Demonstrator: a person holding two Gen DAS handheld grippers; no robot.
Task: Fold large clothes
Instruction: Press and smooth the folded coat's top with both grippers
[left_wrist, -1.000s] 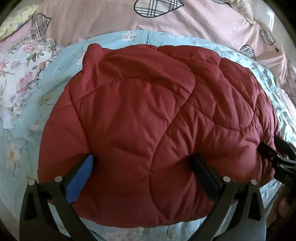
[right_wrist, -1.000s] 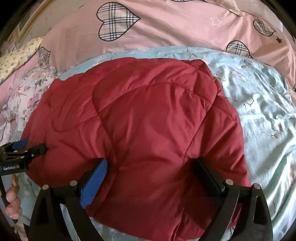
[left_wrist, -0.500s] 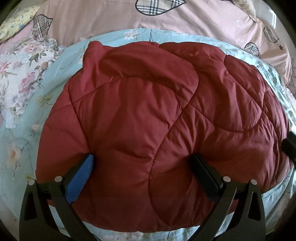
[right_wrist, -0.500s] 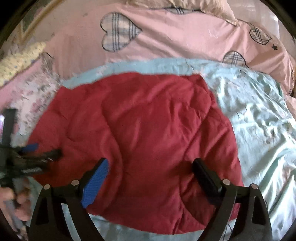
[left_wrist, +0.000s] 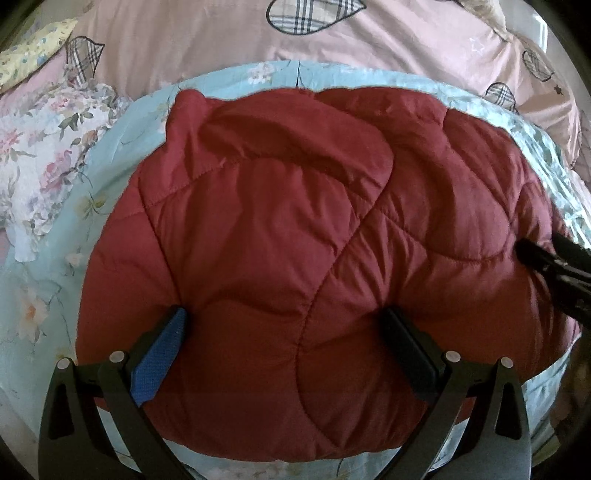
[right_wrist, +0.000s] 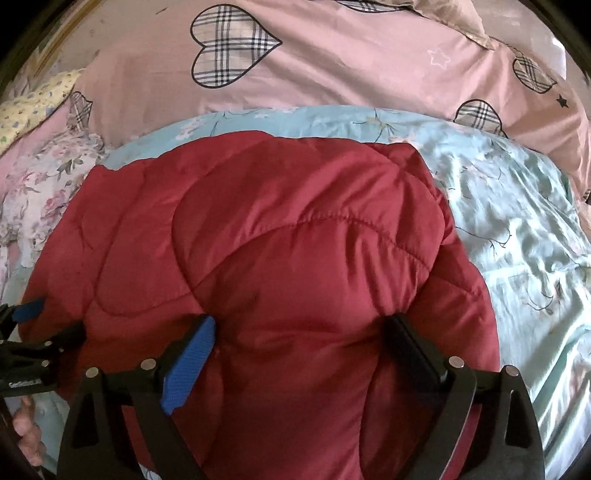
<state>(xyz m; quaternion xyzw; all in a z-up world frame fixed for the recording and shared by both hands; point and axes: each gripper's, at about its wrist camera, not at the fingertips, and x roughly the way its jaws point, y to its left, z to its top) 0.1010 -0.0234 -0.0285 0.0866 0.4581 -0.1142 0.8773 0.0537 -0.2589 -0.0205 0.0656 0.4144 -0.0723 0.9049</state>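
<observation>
1. Left wrist view: left gripper (left_wrist: 282, 325) spread wide, pressing into the red quilted coat (left_wrist: 295, 240) ahead; unchanged from a second ago.
2. Right wrist view: right gripper (right_wrist: 301, 334) likewise apart, back down on the coat's bunched near edge after lifting briefly; folded bundle stays on the bed (right_wrist: 517, 221).

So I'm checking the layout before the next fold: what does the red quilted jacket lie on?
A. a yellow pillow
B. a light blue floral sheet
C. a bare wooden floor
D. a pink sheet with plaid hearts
B: the red quilted jacket rests on the light blue floral sheet, which shows around its edges; the pink cover with plaid hearts lies behind it.
</observation>
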